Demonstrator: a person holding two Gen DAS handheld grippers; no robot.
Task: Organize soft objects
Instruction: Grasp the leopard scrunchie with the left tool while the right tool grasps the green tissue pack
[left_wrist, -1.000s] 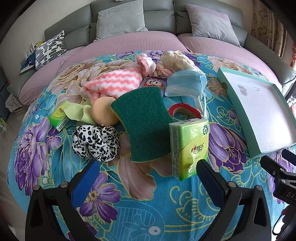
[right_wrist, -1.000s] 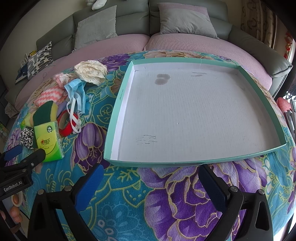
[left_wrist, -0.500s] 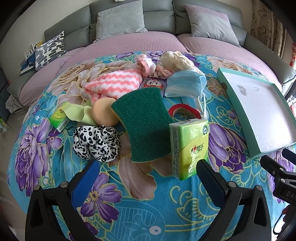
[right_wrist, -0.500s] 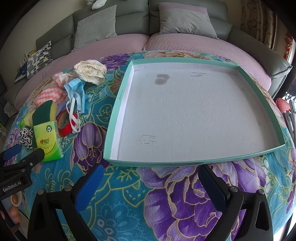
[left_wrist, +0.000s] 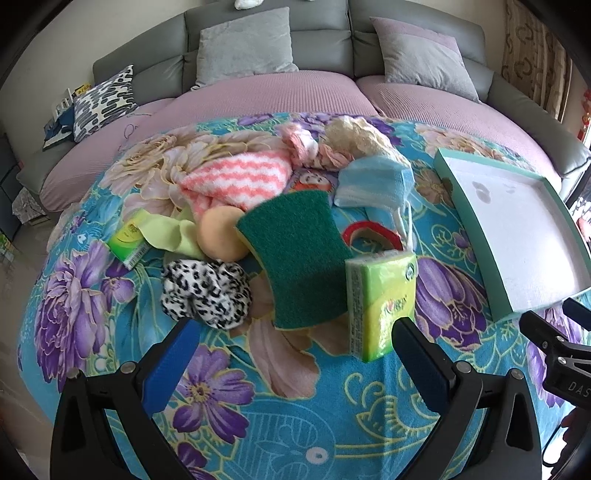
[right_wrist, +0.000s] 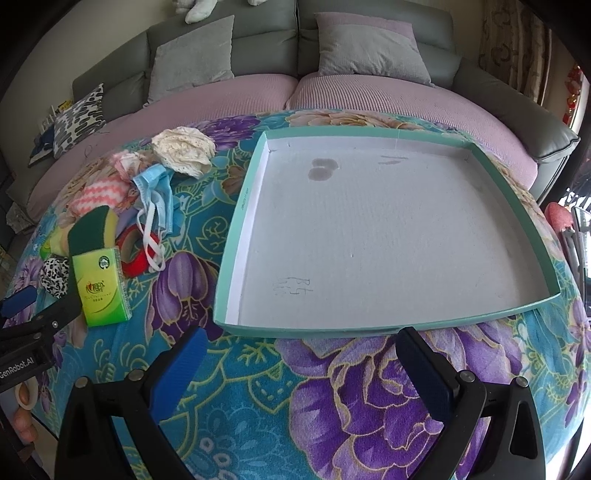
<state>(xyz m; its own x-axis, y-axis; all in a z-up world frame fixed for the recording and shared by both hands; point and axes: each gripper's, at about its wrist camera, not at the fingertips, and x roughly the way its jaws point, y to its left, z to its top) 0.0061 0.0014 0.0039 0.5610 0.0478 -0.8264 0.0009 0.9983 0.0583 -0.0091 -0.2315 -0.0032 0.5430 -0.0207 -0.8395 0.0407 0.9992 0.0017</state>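
Soft objects lie piled on the floral cloth: a green sponge (left_wrist: 299, 254), a green tissue pack (left_wrist: 382, 302), a leopard scrunchie (left_wrist: 205, 291), an orange puff (left_wrist: 219, 238), a pink-and-white striped cloth (left_wrist: 236, 181), a blue face mask (left_wrist: 373, 181) and a cream lace piece (left_wrist: 354, 138). My left gripper (left_wrist: 291, 343) hovers open just short of the sponge and tissue pack, holding nothing. An empty teal-rimmed tray (right_wrist: 524, 310) lies to the right. My right gripper (right_wrist: 303, 354) stands open at the tray's near edge. The tissue pack (right_wrist: 101, 286) and mask (right_wrist: 157, 188) show left of it.
A red tape roll (left_wrist: 369, 234) lies behind the tissue pack. A small green packet (left_wrist: 129, 240) and yellow-green cloth (left_wrist: 166, 230) sit at the pile's left. A grey sofa with cushions (left_wrist: 243, 46) curves behind the table. Bare cloth spreads below both grippers.
Both grippers have drawn back and risen a little, so the pile and the tray sit slightly lower in view. Nothing on the table has moved.
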